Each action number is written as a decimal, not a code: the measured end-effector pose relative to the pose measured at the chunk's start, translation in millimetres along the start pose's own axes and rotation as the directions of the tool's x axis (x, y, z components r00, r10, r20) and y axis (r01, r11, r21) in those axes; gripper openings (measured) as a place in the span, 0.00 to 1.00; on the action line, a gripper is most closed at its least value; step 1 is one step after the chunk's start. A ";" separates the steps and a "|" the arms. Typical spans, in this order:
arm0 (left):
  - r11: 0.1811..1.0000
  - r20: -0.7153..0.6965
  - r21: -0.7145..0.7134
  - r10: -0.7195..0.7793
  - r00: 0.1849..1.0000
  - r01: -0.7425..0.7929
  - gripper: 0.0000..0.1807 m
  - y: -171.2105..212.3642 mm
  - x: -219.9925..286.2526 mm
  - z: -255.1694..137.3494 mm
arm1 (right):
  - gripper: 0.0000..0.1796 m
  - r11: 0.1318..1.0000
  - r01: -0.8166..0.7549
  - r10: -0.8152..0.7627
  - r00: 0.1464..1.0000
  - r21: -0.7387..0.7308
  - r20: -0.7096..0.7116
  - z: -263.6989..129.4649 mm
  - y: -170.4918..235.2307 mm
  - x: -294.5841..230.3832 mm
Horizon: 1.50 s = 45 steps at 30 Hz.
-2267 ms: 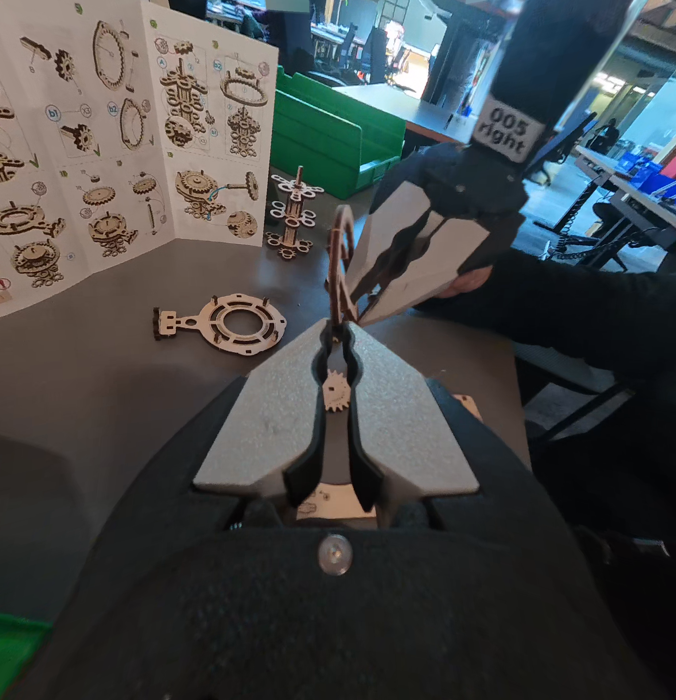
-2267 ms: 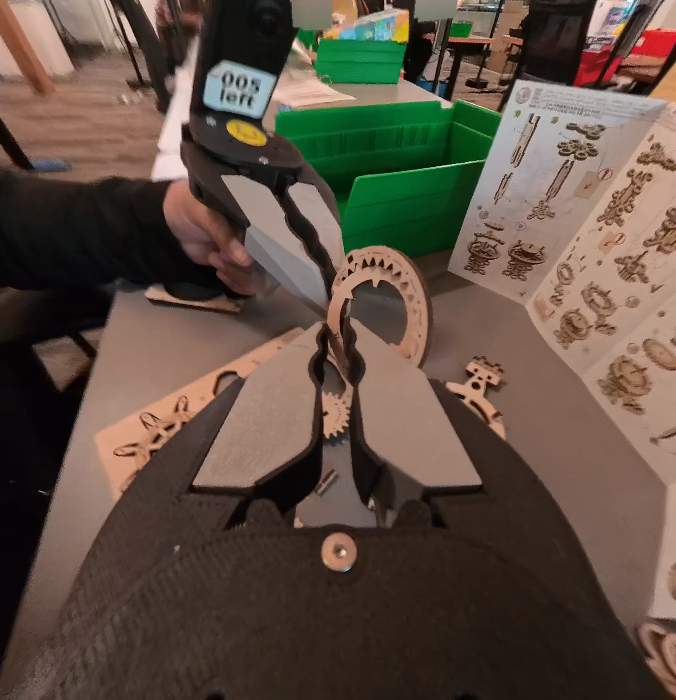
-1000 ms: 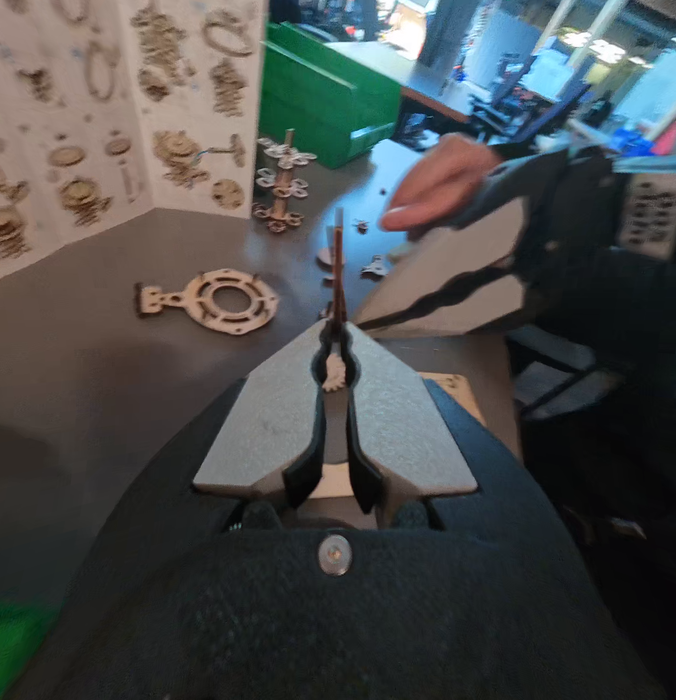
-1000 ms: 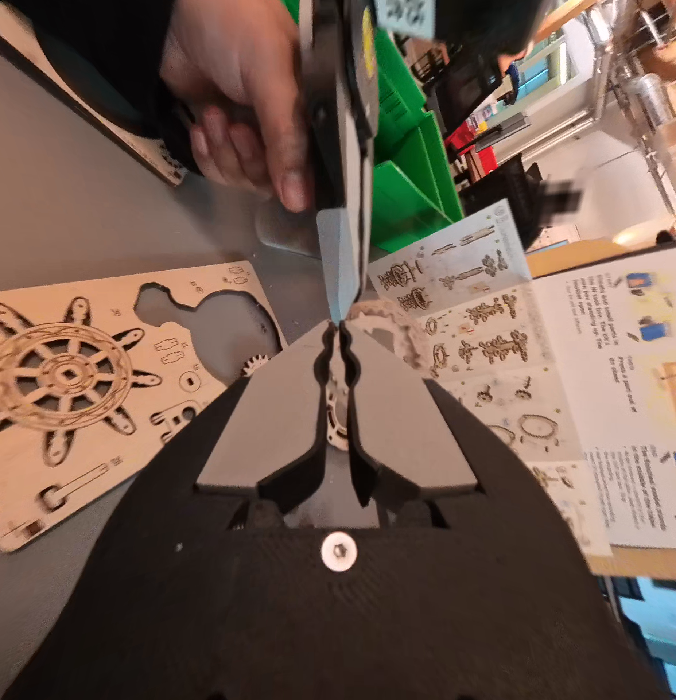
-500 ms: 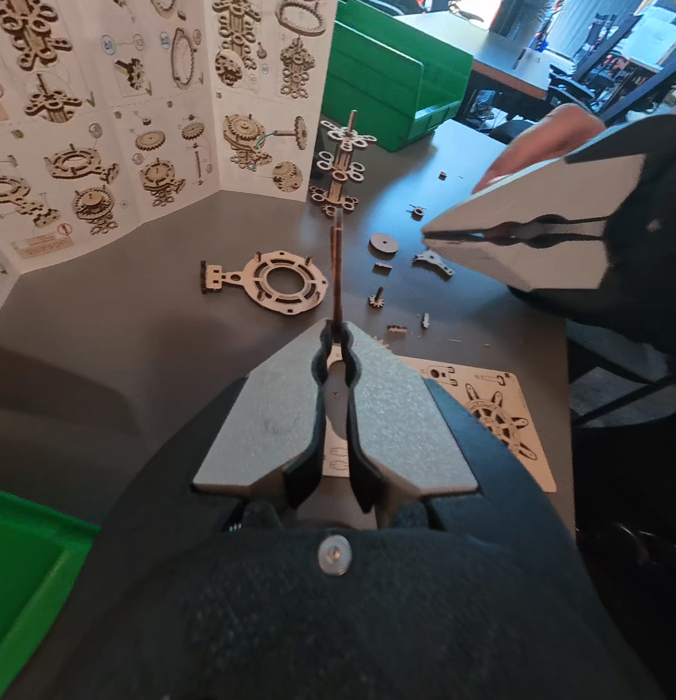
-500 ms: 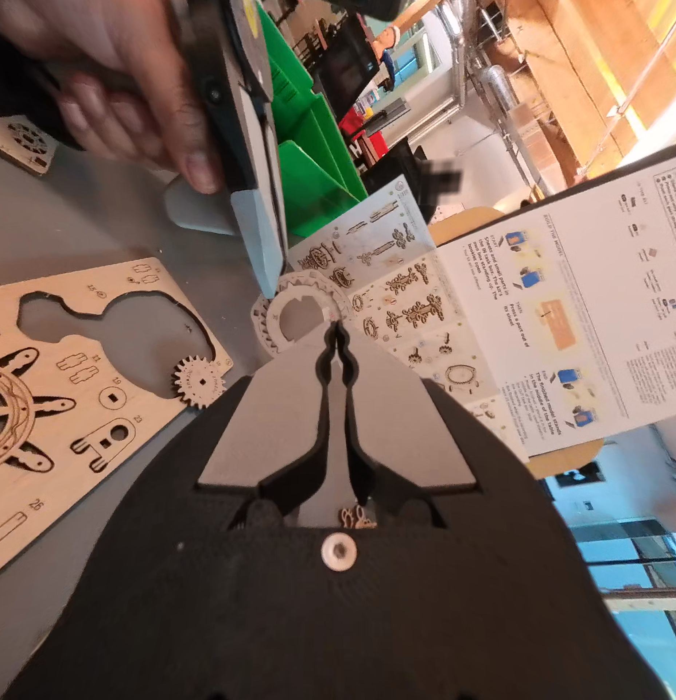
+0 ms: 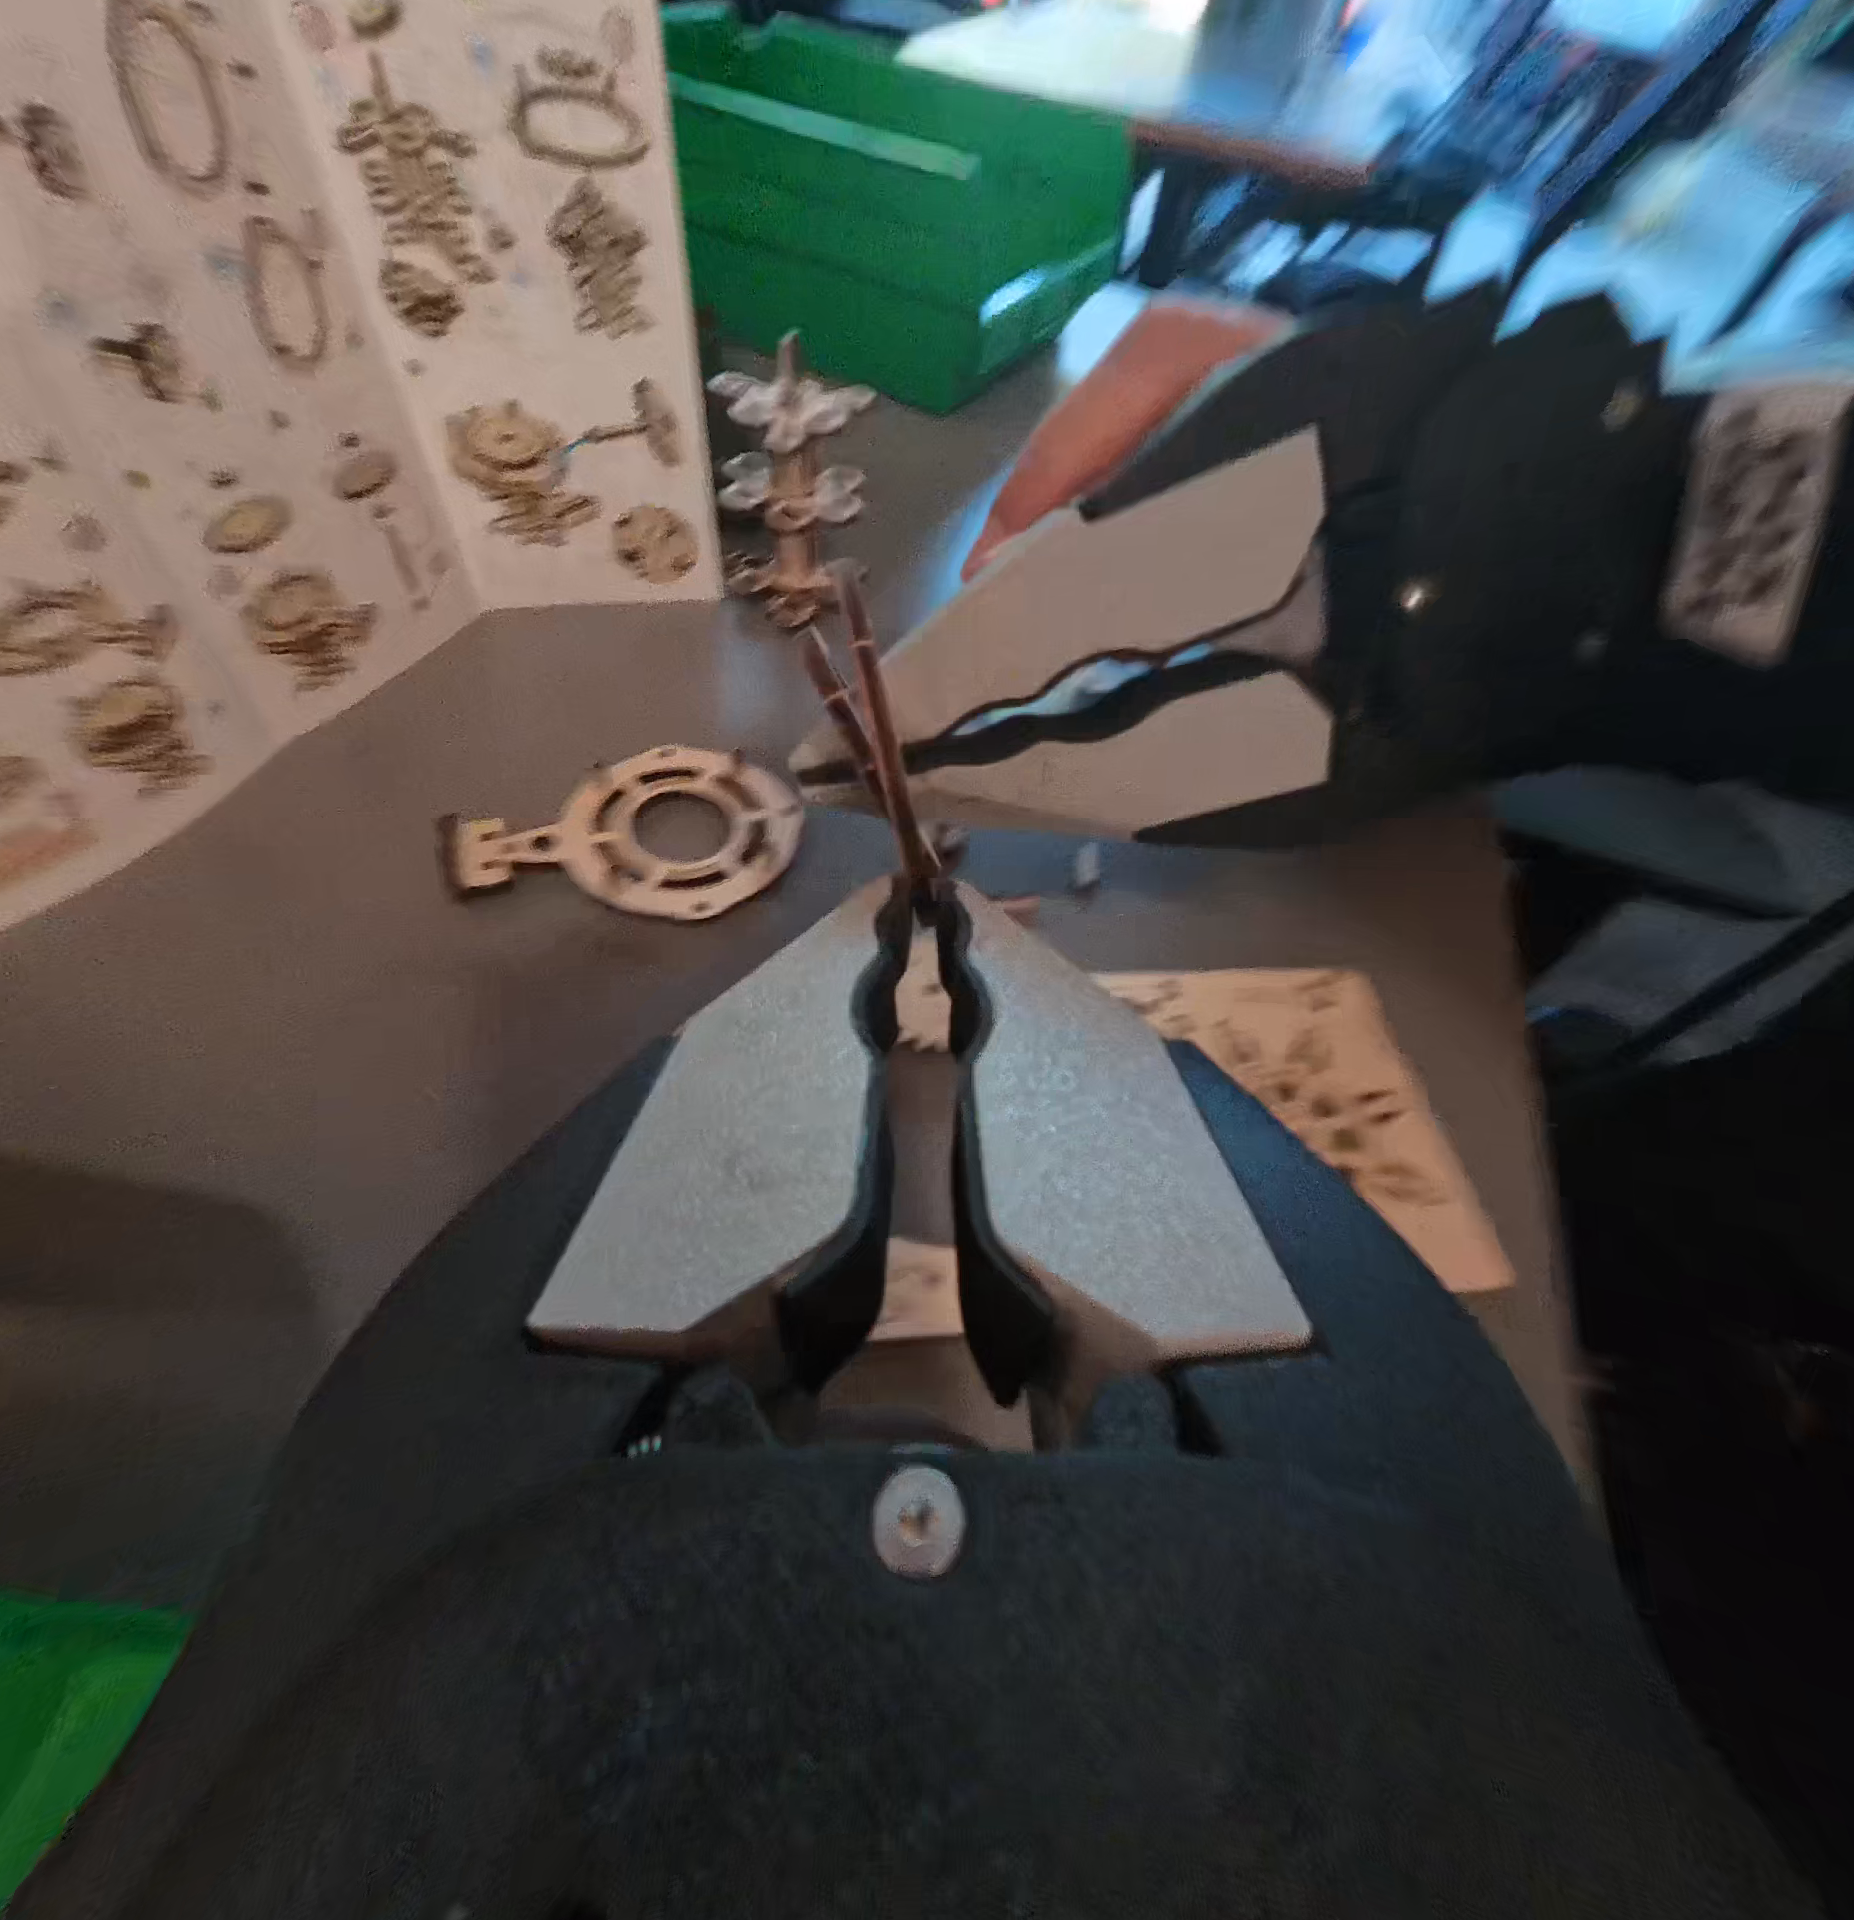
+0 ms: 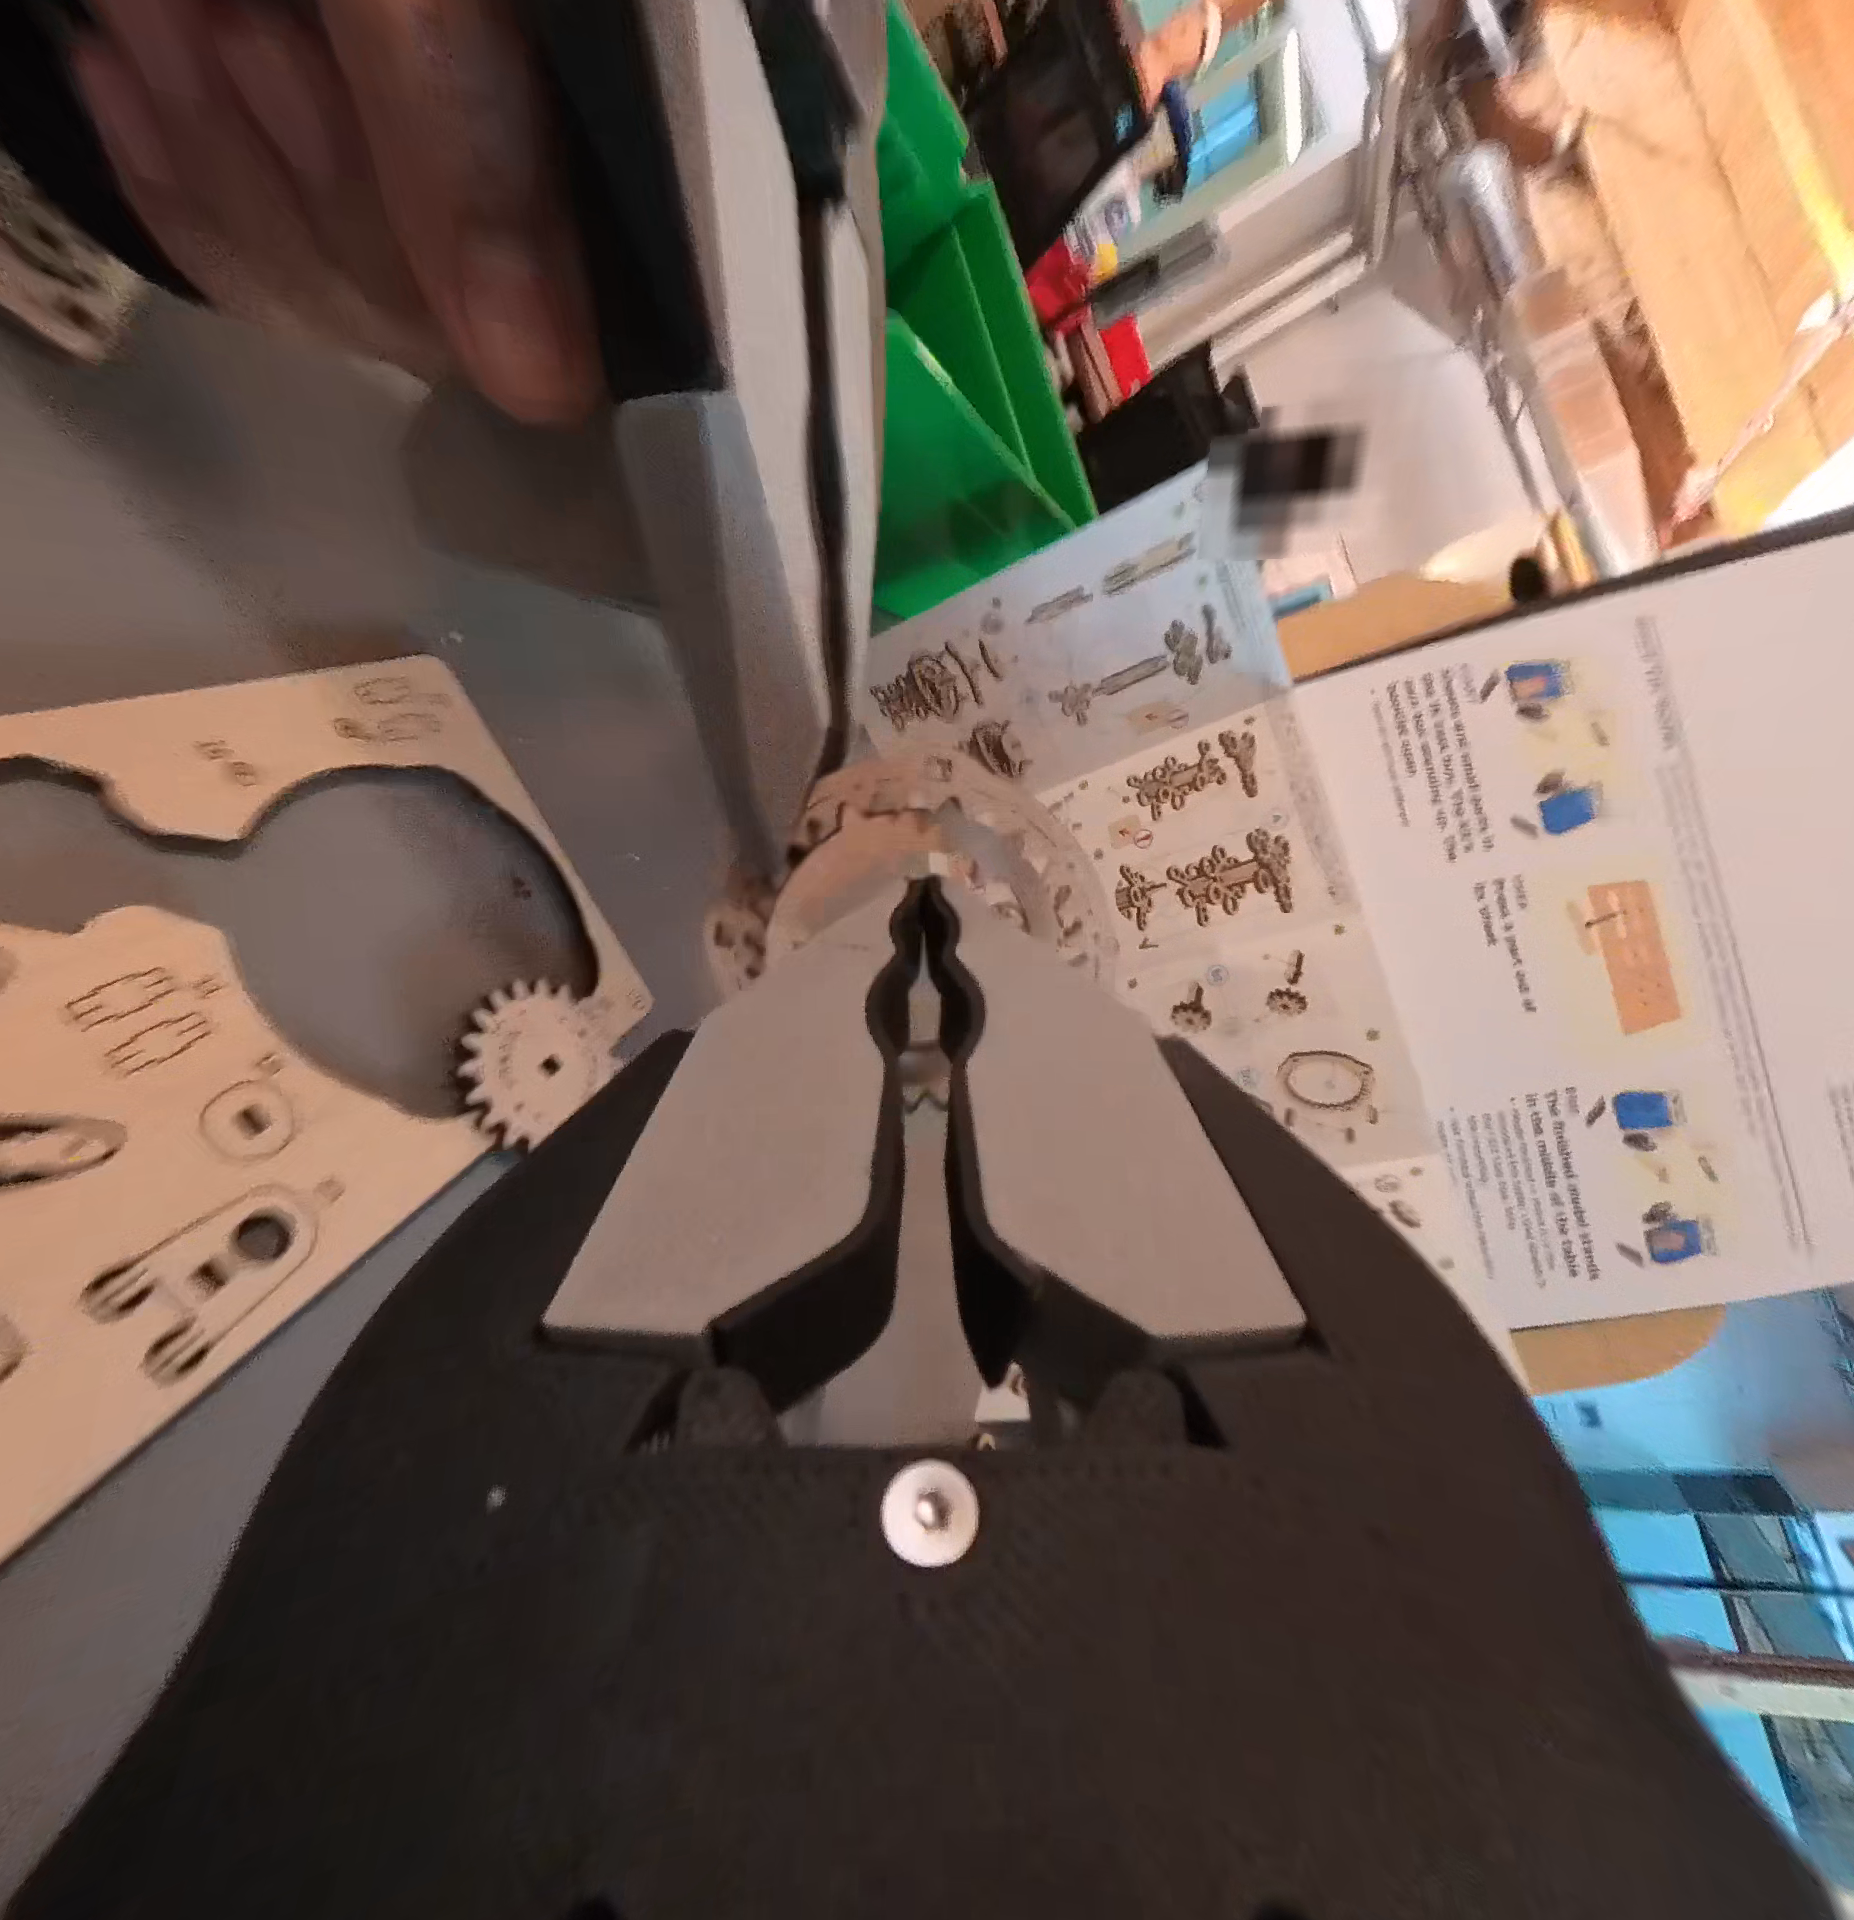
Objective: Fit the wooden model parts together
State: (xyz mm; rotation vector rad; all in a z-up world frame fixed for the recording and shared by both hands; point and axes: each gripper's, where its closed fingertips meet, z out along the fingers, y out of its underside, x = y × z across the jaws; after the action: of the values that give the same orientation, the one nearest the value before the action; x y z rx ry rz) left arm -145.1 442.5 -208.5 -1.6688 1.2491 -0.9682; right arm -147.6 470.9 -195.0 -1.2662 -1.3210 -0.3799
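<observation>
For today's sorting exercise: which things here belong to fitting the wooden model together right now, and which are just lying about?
In use:
- toothed wooden ring, clamped edge-on
- left gripper
- right gripper, tips at the ring
- instruction sheet

Lying about:
- flat ring plate
- stacked flower piece
- cut-out wooden sheet
- small gear
- green bins

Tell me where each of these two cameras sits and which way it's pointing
Left wrist view: rides the left gripper, looking along its fingers at the toothed wooden ring pinched edge-on, the table and the instruction sheet; the right gripper enters from the right.
Right wrist view: rides the right gripper, rolled sideways, facing the ring; a hand holds the left gripper.
Shared: ring, both grippers, sheet.
</observation>
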 end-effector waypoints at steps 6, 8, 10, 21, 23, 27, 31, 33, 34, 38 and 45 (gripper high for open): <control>0.998 0.077 -0.039 -0.044 0.996 0.047 0.00 12.3 -25.1 -5.7 | 0.00 0.999 -0.034 0.034 0.999 0.003 0.039 -11.0 10.4 3.7; 0.994 0.059 -0.032 -0.098 0.993 0.100 0.00 13.2 -26.8 -6.7 | 0.00 1.000 -0.018 0.018 1.000 0.018 -0.003 -21.0 8.9 8.0; 0.994 0.050 -0.029 -0.102 0.993 0.104 0.00 12.4 -24.9 -5.8 | 0.00 0.998 0.040 -0.038 0.998 0.048 -0.058 -26.7 1.1 9.6; 0.996 -0.040 -0.066 0.059 0.997 -0.062 0.01 15.2 0.6 -2.0 | 0.00 0.989 0.074 -0.085 0.992 0.125 0.091 -3.2 -6.7 -10.1; 0.989 -0.028 -0.082 0.118 0.993 -0.119 0.01 17.4 2.1 0.1 | 0.00 0.990 0.007 -0.036 0.979 0.141 0.200 -5.4 -4.8 -18.8; 0.996 0.011 -0.072 0.056 0.998 -0.055 0.01 14.8 -6.4 -0.2 | 0.00 0.988 -0.057 0.026 0.978 0.143 0.206 -4.8 -4.4 -15.7; 0.993 0.042 0.014 -0.122 0.992 0.121 0.00 5.4 -25.6 -7.9 | 0.10 0.969 -0.221 0.183 0.941 0.108 0.286 -15.6 -1.4 -23.0; 0.985 0.010 0.026 -0.168 0.986 0.168 0.00 4.0 -23.3 -7.5 | 0.19 0.946 -0.305 0.264 0.921 0.107 0.288 -19.5 -2.6 -20.4; 0.982 -0.015 0.033 -0.184 0.983 0.184 0.00 2.5 -19.6 -6.3 | 0.20 0.943 -0.315 0.279 0.925 0.111 0.257 -19.7 -3.2 -16.1; 0.972 -0.089 0.056 -0.222 0.971 0.227 0.00 -4.0 -7.7 -3.3 | 0.11 0.952 -0.290 0.265 0.939 0.094 0.218 -16.0 -10.4 -16.0; 0.983 -0.096 0.060 -0.167 0.981 0.174 0.00 -4.4 -4.7 -5.9 | 0.07 0.927 -0.372 0.347 0.895 0.040 0.281 -7.4 -9.6 -21.5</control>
State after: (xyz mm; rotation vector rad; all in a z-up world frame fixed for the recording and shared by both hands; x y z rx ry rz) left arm -150.0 446.8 -202.7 -1.7155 1.1313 -1.1894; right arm -158.3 452.2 -207.1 -1.4862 -1.2757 0.1206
